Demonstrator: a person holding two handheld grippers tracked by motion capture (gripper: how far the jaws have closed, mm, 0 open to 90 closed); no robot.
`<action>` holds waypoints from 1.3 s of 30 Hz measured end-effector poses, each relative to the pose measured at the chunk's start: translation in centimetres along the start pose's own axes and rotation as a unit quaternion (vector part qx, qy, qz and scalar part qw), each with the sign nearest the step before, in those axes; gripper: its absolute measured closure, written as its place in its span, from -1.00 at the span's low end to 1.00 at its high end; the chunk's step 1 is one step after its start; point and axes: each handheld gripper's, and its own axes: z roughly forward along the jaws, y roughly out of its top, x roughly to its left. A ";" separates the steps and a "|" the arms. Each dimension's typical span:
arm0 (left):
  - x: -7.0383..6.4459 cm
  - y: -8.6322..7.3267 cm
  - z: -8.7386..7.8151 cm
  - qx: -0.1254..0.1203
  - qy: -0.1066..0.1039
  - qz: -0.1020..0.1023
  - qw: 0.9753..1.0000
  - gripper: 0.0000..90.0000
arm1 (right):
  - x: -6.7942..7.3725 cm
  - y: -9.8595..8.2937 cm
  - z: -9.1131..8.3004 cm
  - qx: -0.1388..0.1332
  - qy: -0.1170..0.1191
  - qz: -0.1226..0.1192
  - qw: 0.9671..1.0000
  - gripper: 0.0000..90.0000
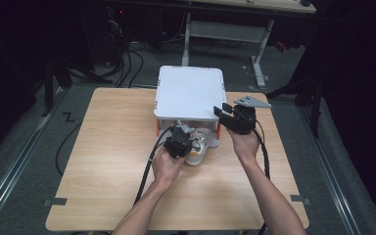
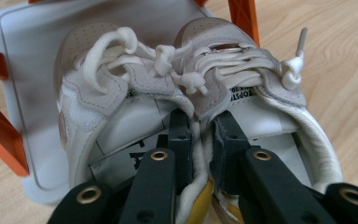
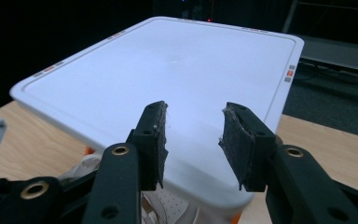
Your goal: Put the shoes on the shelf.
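partly hidden letters "opst" on shoe tongue label

Shoes under shelf (front edge), on table.

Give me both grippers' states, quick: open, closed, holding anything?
Left gripper: closed, pinching the inner collars of the pair of shoes together.
Right gripper: open, holding nothing, above the white rack top.

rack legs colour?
Orange legs under the white rack; the left gripper view shows them best.
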 end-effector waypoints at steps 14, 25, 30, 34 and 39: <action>1.2 1.0 1.7 -0.019 0.022 -0.019 0.999 0.77 | 1.0 1.0 4.4 0.057 -0.025 -0.024 0.998 0.31; 1.7 0.9 3.3 -0.018 0.050 -0.027 0.998 0.75 | 1.2 0.9 4.6 0.052 -0.027 -0.035 0.998 0.30; 1.8 1.1 3.7 -0.018 0.067 -0.032 0.997 0.72 | 1.2 0.9 4.6 0.051 -0.025 -0.038 0.998 0.30; 1.8 1.2 3.9 -0.017 0.081 -0.032 0.996 0.66 | 1.2 0.8 4.6 0.051 -0.024 -0.038 0.998 0.30; 1.8 1.2 3.8 -0.015 0.084 -0.033 0.996 0.38 | 1.3 0.8 4.6 0.052 -0.026 -0.040 0.998 0.30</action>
